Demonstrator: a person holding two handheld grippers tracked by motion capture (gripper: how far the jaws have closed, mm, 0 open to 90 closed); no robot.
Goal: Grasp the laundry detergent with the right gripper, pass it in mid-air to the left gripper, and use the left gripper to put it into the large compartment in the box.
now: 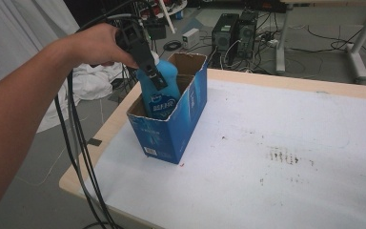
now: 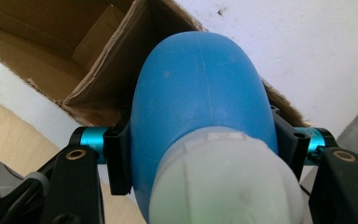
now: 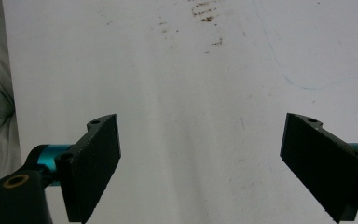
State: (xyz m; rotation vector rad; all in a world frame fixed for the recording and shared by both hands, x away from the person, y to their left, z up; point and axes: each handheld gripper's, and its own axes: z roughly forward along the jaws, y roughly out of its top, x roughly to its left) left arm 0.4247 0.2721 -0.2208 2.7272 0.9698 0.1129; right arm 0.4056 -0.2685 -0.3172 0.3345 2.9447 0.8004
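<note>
Currently, status by item:
Left gripper [image 2: 200, 158]: clamped on the bottle [image 2: 200, 93], one pad on each flank just below the white cap [image 2: 223, 182]; in the high view it [image 1: 153, 76] points down into the box [image 1: 190, 105].
Bottle position: upright, lower part inside the box, blue shoulder and cap above the rim [image 1: 159, 93]; label faces near.
Box: blue carton, top open, brown inside, standing at the far left of the table [image 1: 276, 157] close to its left edge.
Box contents: the bottle in the near part; a cardboard divider behind it; the far compartment's floor cannot be seen.
Right gripper [image 3: 200, 163]: jaws spread wide, nothing between the pads, over the bare white tabletop [image 3: 191, 70].
Tabletop: white, with brown smudges right of the box.
</note>
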